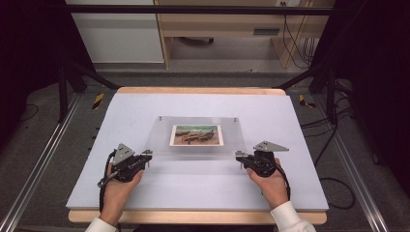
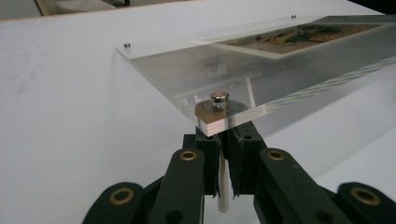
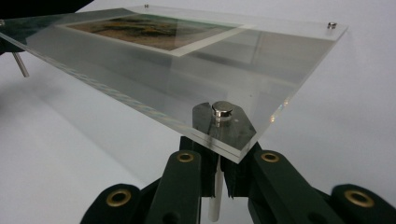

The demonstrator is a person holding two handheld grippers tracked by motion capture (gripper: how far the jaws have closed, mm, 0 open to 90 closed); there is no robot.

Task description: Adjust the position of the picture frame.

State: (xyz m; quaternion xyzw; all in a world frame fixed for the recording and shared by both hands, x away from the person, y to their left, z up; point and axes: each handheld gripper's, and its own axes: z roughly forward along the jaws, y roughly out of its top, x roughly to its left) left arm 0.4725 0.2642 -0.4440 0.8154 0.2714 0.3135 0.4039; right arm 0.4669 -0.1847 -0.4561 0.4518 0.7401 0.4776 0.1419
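left gripper view: the left gripper (image 2: 225, 186) has its jaws pinched narrow on a white post (image 2: 224, 189) that hangs under the near corner of a clear photo frame (image 2: 187, 70), right below a silver bolt (image 2: 219, 101). right gripper view: the right gripper (image 3: 217, 182) grips the matching post (image 3: 215, 193) under the other near corner. in the high view the frame (image 1: 198, 123) lies flat between the two grippers (image 1: 145, 158) (image 1: 240, 158) over the middle of the white table (image 1: 290, 193), its long side running left to right, each hand equally near its own corner. a landscape print (image 1: 196, 135) sits in its centre, and small bolts mark the far corners
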